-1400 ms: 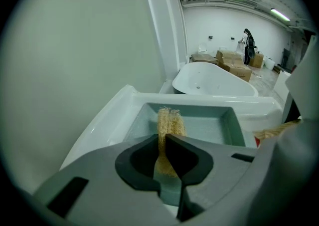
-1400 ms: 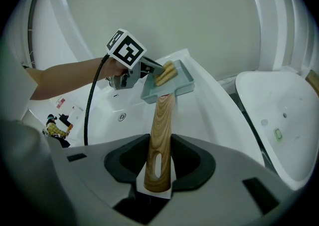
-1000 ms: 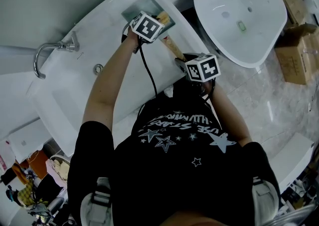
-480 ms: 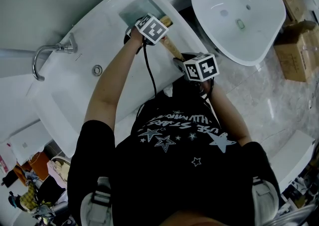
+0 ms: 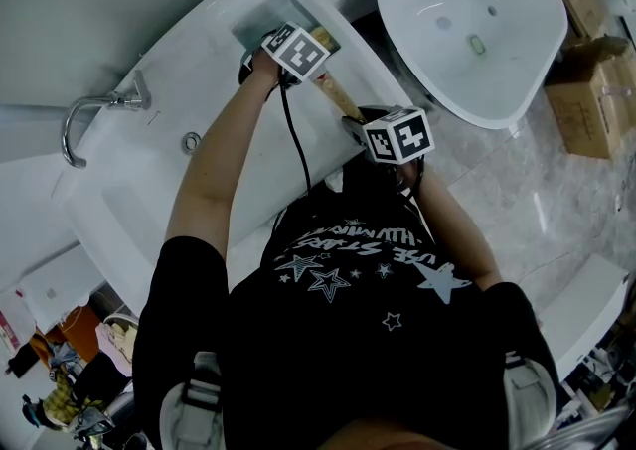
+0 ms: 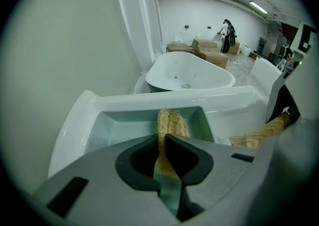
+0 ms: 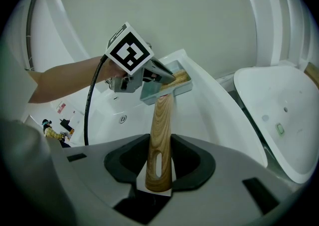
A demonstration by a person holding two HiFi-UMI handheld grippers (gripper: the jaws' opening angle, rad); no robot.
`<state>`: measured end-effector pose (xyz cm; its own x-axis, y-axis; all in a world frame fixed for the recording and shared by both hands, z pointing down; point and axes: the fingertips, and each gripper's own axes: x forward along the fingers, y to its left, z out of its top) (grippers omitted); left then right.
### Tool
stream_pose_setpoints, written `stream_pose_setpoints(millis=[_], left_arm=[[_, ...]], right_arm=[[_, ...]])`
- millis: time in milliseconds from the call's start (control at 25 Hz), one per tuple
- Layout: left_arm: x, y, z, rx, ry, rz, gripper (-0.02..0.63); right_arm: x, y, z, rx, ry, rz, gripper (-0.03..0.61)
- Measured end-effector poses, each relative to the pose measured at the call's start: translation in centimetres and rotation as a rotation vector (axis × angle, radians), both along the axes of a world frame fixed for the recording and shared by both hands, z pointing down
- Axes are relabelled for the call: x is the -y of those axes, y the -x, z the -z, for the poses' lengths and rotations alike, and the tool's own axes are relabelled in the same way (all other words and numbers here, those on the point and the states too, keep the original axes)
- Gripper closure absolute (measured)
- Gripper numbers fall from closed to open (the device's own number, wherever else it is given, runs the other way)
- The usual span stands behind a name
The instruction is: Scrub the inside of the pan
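A small square grey pan with a wooden handle hangs over a white bathtub. My right gripper is shut on the end of that handle, which runs straight out to the pan. My left gripper points down into the pan, shut on a tan scrub pad with a green backing. The pad's free end lies against the pan's inner floor near the far wall. In the right gripper view the left gripper hides most of the pan's inside.
The bathtub under the pan has a chrome faucet at its far left and a round drain fitting. A second white tub stands to the right, with cardboard boxes beyond it on the floor.
My left gripper has sunk a little and rolled slightly, carrying the pad further into the pan. The right gripper and the handle have stayed put.
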<state>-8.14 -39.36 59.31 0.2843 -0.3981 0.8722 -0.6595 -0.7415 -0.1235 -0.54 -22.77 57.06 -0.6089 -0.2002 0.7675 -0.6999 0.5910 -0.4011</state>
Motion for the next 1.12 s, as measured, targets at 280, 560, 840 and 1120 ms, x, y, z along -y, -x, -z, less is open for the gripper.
stream_pose_setpoints(millis=[280, 560, 840, 1120], left_arm=[[2.5, 2.3, 0.0, 0.028, -0.052, 0.072, 0.563], [4.6, 4.3, 0.0, 0.055, -0.082, 0.131, 0.563], [6.3, 5.9, 0.0, 0.100, -0.115, 0.170, 0.563], [7.1, 6.9, 0.1, 0.092, -0.127, 0.221, 0.563]], right_arm=[[0.0, -0.1, 0.0, 0.006, 0.012, 0.000, 0.448], [0.0, -0.1, 0.0, 0.011, 0.017, -0.002, 0.448], [0.0, -0.1, 0.1, 0.017, 0.029, 0.010, 0.448], [0.0, -0.2, 0.2, 0.020, 0.038, 0.016, 0.448]])
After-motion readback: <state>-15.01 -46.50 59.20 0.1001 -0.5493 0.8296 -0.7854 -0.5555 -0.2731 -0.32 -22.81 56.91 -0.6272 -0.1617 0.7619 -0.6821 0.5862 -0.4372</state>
